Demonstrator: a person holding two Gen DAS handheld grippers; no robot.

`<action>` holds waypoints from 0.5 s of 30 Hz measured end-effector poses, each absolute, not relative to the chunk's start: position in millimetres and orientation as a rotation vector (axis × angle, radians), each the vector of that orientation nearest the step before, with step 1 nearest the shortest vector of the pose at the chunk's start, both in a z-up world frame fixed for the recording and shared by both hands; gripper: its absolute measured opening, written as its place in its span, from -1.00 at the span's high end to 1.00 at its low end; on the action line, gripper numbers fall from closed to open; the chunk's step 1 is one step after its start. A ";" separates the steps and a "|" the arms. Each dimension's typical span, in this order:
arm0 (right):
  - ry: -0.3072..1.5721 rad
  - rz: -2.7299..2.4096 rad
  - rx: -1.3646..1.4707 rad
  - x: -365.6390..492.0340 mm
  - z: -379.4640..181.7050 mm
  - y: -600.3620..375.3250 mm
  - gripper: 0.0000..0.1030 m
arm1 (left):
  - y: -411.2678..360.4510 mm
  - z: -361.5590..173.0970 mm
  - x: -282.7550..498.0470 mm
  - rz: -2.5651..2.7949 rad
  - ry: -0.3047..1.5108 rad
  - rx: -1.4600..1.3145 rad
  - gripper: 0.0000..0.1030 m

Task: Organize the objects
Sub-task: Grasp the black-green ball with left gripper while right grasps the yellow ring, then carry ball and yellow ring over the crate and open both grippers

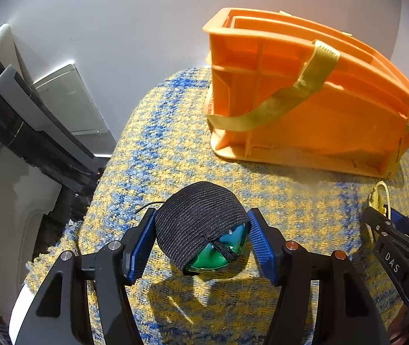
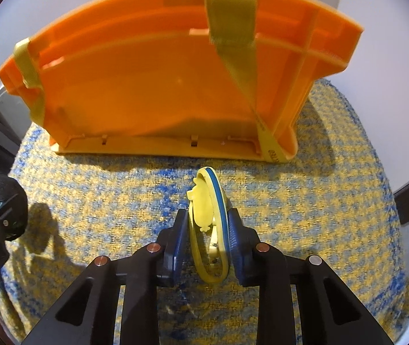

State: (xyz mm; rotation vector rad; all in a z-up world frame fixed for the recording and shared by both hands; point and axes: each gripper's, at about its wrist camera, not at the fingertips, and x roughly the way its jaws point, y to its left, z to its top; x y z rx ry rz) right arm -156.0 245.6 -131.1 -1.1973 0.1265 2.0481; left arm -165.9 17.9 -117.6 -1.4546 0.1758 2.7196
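**Both grippers loaded in front of the orange crate**

From my remote seat, the left wrist view shows, at 9 o'clock, a dark machine standing beside a white wall. At 6 o'clock my left gripper pinches a green ball wrapped in a black ribbed band; its blue pads press on the band from both sides, above the blue-and-yellow knitted cloth. The ball's shadow lies on the cloth just below it. At 1 o'clock the orange plastic crate rests on the cloth against the wall, a yellow webbing strap draped across its side. At 3 o'clock my right gripper comes in from the frame's edge with something yellow in its tips.

The right wrist view shows the wrapped ball at 9 o'clock in the left gripper. The crate fills 12 o'clock, the strap hanging over its rim. At the centre, running toward 6 o'clock, my right gripper's fingers are squeezed on a yellow ring-shaped toy with a blue stripe, standing on edge between the pads, near the crate's base.
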 end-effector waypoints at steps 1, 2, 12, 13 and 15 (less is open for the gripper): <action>0.125 2.052 -1.194 -153.2 -122.5 254.5 0.46 | 19.2 -115.4 -165.2 2.721 0.177 -1.448 -0.21; 0.122 2.057 -1.185 -151.2 -118.0 252.4 0.46 | 20.9 -112.3 -164.1 2.722 0.178 -1.437 -0.21; 0.111 2.098 -1.106 -134.0 -78.2 242.4 0.46 | 35.6 -84.5 -154.0 2.730 0.180 -1.362 -0.21; 0.110 2.103 -1.099 -132.5 -73.6 241.0 0.46 | 37.0 -80.6 -153.2 2.732 0.182 -1.352 -0.21; 0.110 2.113 -1.091 -129.8 -65.8 240.8 0.46 | 39.5 -74.6 -151.4 2.736 0.184 -1.339 -0.21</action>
